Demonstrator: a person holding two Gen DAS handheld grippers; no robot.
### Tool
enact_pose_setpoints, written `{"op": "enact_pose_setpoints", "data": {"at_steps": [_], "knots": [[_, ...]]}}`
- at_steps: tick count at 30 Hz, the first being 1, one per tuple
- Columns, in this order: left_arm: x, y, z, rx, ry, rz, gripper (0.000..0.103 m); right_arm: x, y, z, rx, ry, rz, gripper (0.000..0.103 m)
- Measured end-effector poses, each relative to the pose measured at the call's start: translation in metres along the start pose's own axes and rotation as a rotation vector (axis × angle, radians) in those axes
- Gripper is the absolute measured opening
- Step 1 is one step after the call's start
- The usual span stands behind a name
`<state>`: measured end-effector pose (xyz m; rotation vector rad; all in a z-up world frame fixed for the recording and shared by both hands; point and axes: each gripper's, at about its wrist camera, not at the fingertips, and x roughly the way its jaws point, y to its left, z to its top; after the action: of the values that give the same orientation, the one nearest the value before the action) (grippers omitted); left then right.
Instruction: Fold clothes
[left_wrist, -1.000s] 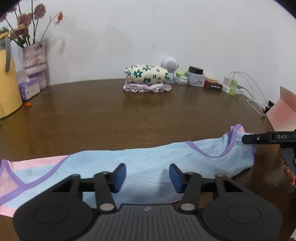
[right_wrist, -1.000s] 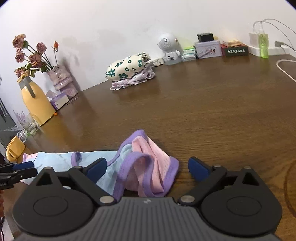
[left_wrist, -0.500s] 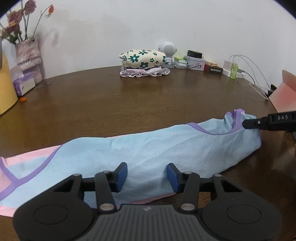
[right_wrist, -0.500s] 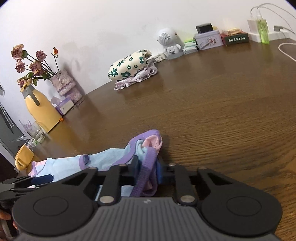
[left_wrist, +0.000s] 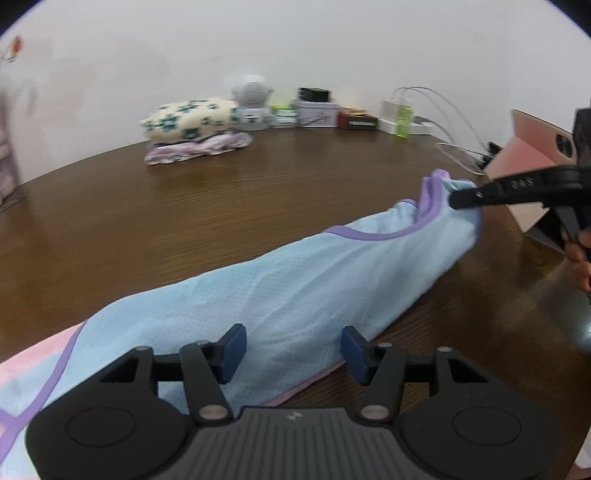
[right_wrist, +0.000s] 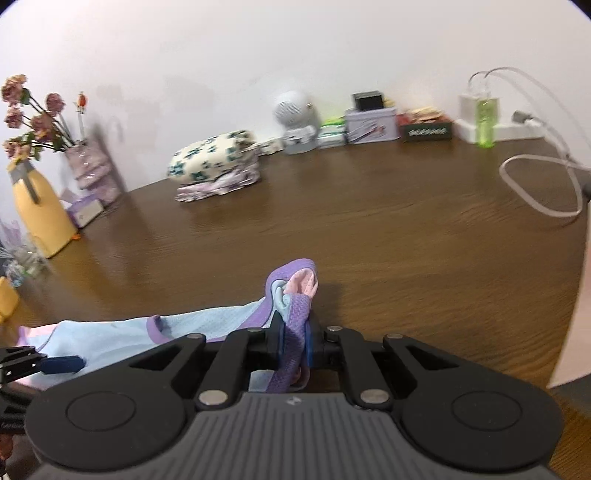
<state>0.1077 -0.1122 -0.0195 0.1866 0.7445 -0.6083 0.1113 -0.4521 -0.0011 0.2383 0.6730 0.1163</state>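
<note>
Backdrop: plain white wall behind a dark brown wooden table (right_wrist: 388, 236).
Landmark: folded pile (right_wrist: 216, 166), cream cloth with green flowers on top of lilac cloth, far side of table, near wall.
Garment (left_wrist: 295, 291): light blue mesh with purple trim and a pink panel; lying stretched across the table edge nearest the cameras, well in front of pile; one end bunched and raised.
Right gripper (right_wrist: 293, 345): jaws closing, pads clamped on bunched purple-trimmed end of garment; cloth sticking up past the fingertips; in front of pile. Seen from the side in left view (left_wrist: 465, 195), pinching the raised end.
Left gripper (left_wrist: 291, 349): jaws opening, blue pads apart, over the blue cloth near its pink hem; nothing pinched. Fingertip (right_wrist: 61, 363) seen at lower left of right view, over the other end of garment.
Hand (left_wrist: 581, 258): partly seen at right edge of left view, behind right gripper.
Speaker (right_wrist: 295, 112): small, round, white, just right of pile.
Tin (right_wrist: 371, 123): lilac, right of speaker, black box on top.
Green bottle (right_wrist: 487, 123): further right of pile, against white charger with cables.
Vase (right_wrist: 90, 166): with dried roses, left of pile.
Yellow jug (right_wrist: 38, 214): left of vase, furthest from pile.
Pink card (left_wrist: 532, 155): tilted, far right of pile, blurred.
</note>
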Motion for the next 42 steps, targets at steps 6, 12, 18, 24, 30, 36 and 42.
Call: {"op": "enact_pose_setpoints", "data": {"at_steps": [6,12,18,24,30,36,42], "knots": [[-0.006,0.004,0.004,-0.08,-0.023,-0.065,0.057,-0.008,0.002,0.012,-0.084,-0.024,-0.049,0.009],[-0.021,0.018,-0.001,-0.112,-0.037,-0.037,0.057,0.01,0.013,0.01,-0.14,0.02,-0.074,0.01],[-0.032,0.027,-0.008,-0.125,-0.04,-0.024,0.059,0.032,0.002,0.002,-0.083,0.058,-0.106,0.017],[-0.03,0.039,-0.01,-0.155,-0.044,-0.01,0.059,0.023,-0.013,-0.007,0.025,0.024,-0.094,0.06],[-0.024,0.041,-0.007,-0.16,-0.046,-0.018,0.058,0.026,-0.019,-0.015,0.094,-0.003,-0.048,0.064],[-0.022,0.039,-0.008,-0.161,-0.04,-0.016,0.058,0.034,-0.001,-0.018,0.038,-0.025,-0.034,0.05],[-0.017,0.038,-0.006,-0.154,-0.035,-0.005,0.058,0.036,0.009,-0.014,0.003,0.011,-0.013,0.013]]}}
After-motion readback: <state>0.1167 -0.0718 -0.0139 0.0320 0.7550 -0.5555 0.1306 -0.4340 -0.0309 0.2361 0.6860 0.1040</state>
